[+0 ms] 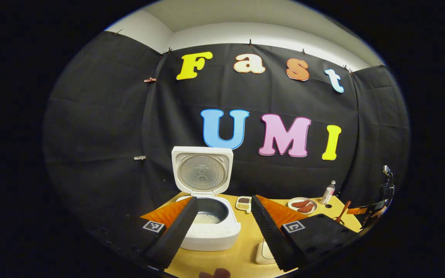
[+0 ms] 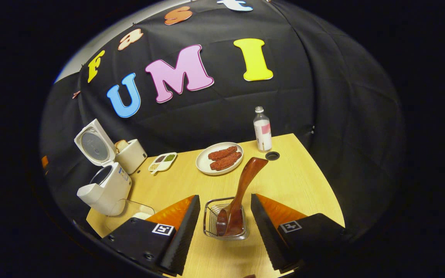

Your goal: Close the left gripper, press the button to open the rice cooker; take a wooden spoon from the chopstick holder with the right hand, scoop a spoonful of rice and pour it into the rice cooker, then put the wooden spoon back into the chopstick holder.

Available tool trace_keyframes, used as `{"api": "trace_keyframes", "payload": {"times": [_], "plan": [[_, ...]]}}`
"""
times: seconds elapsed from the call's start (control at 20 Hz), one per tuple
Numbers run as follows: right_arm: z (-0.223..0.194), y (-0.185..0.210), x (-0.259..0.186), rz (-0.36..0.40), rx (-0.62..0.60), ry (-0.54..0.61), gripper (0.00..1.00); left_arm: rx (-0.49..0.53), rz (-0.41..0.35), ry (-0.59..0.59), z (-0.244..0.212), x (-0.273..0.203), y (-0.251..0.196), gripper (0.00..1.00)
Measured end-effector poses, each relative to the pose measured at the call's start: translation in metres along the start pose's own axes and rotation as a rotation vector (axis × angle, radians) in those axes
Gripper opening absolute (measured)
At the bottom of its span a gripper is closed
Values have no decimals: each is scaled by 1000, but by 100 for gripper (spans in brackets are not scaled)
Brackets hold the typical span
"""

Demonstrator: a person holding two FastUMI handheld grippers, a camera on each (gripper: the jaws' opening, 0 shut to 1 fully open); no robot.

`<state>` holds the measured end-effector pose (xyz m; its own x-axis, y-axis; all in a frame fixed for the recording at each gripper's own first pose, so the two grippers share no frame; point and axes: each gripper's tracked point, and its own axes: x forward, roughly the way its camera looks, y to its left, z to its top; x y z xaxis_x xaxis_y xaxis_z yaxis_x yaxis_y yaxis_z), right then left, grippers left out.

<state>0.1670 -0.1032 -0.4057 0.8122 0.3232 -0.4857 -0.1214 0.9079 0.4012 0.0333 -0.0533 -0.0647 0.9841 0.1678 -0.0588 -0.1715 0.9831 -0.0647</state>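
Right hand-held gripper is hovering open around the holder, spoon leaning toward 1 o'clock. Left hand-held gripper is gaping before the lidded-up cooker; plate at 12.

The left gripper is hovering with its jaws spread wide, gripping nothing. The right gripper is also hovering, tilted downward, jaws likewise parted and touching nothing. At the bottom edge of the left gripper view, what may be a fingertip is peeking in.
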Motion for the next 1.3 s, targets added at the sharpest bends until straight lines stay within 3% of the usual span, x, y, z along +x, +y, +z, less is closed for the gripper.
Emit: {"api": "trace_keyframes", "payload": {"times": [0.1, 0.15, 0.2, 0.25, 0.35, 0.4, 0.5, 0.55, 0.7, 0.9, 0.95, 1.0, 1.3], "plan": [[-5, -9, 18, 2, 19, 15, 83, -11, 17, 26, -13, -3, 0, 95], [-9, -12, 26, 0, 30, 20, 78, -20, 27, 39, -20, -6, 1, 95], [-12, -14, 32, 5, 38, 31, 63, -34, 39, 51, -26, -8, 4, 95], [-15, -13, 41, 16, 46, 36, 57, -46, 54, 60, -31, -10, 6, 95], [-17, -15, 54, 33, 62, 44, 56, -66, 84, 81, -41, -14, 10, 95], [-21, -17, 60, 31, 65, 51, 48, -73, 96, 88, -44, -17, 12, 95], [-25, -20, 68, 41, 85, 62, 20, -65, 115, 91, -45, -22, 15, 95], [-22, -18, 65, 45, 102, 58, 25, -50, 123, 88, -46, -24, 16, 95], [-14, -16, 60, 50, 161, 29, 11, -26, 131, 77, -39, -27, 19, 95], [16, -6, 39, 57, 115, -63, 11, -40, 129, 70, -34, -29, 23, 95], [26, -4, 36, 50, 95, -86, 16, -36, 128, 69, -33, -29, 26, 95], [37, 1, 28, 43, 76, -107, 11, -31, 126, 69, -31, -29, 29, 95], [88, 98, -37, 121, 9, -245, 11, 35, 91, 43, -13, -28, 54, 95]]}}
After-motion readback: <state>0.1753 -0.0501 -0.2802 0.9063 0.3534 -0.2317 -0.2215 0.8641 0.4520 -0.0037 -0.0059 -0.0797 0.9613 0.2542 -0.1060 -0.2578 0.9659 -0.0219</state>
